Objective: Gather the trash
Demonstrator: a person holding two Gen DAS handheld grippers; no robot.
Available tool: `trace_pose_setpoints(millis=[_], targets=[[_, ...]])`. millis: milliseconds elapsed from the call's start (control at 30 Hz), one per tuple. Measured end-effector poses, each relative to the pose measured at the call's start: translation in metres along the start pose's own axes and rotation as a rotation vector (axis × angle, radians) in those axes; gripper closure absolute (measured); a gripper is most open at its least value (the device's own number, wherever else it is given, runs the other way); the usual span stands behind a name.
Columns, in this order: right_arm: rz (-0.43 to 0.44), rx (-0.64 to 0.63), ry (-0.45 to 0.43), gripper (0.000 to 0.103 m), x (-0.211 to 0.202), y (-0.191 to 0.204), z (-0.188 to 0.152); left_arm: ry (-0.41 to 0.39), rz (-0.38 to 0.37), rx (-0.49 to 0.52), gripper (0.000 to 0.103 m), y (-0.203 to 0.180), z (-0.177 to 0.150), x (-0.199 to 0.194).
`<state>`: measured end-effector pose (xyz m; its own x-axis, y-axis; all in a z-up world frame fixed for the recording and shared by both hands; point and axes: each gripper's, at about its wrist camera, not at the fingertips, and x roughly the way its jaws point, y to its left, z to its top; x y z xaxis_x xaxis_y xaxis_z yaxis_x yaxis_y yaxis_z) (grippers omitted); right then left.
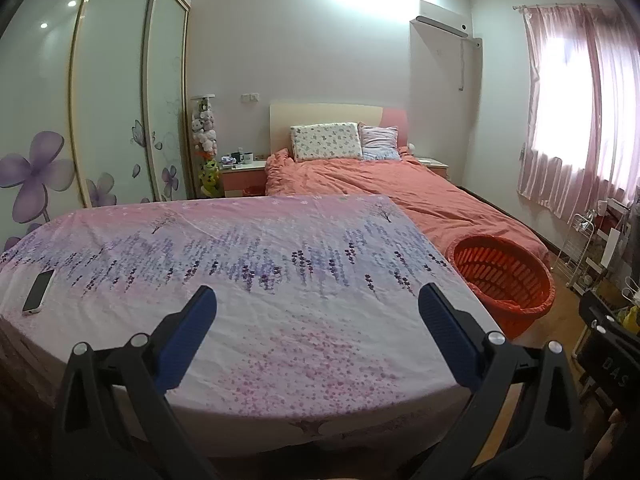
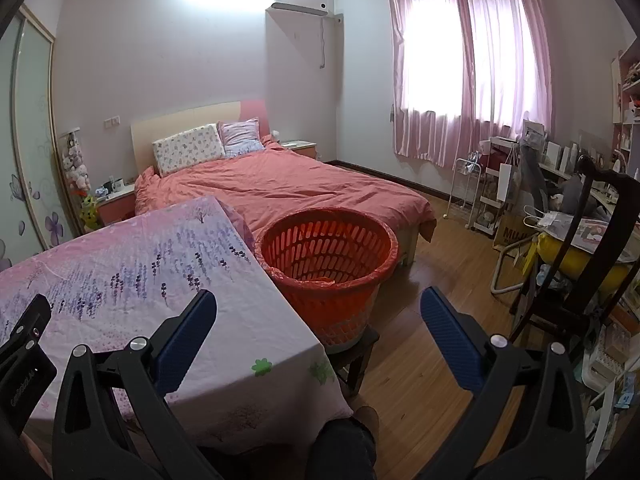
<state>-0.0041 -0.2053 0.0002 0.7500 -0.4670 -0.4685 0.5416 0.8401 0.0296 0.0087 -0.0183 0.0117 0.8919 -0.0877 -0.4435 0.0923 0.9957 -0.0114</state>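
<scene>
An orange slatted basket (image 1: pixel 505 276) (image 2: pixel 328 264) stands on a small dark stool (image 2: pixel 352 350) at the right edge of a table covered with a pink and purple flowered cloth (image 1: pixel 256 264) (image 2: pixel 132 276). My left gripper (image 1: pixel 318 300) is open and empty, held above the near part of the table. My right gripper (image 2: pixel 319 304) is open and empty, held over the table's right corner, in front of the basket. No loose trash shows on the cloth in either view.
A white phone (image 1: pixel 38 291) lies at the table's left edge. A bed with an orange cover (image 2: pixel 280 184) is behind the table. A dark wooden chair (image 2: pixel 592 248) and cluttered shelves (image 2: pixel 500 184) stand on the right. A wardrobe (image 1: pixel 100 120) lines the left wall.
</scene>
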Motion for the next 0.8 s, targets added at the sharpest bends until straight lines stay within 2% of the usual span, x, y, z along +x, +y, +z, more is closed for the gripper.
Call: trace_pose_setpoints(millis=[800], targets=[[0.007,-0.001,0.007,0.002,0.0005,0.0001,0.0003,0.005,0.020,-0.001,0.004,0.0011,0.0004,0.0010]])
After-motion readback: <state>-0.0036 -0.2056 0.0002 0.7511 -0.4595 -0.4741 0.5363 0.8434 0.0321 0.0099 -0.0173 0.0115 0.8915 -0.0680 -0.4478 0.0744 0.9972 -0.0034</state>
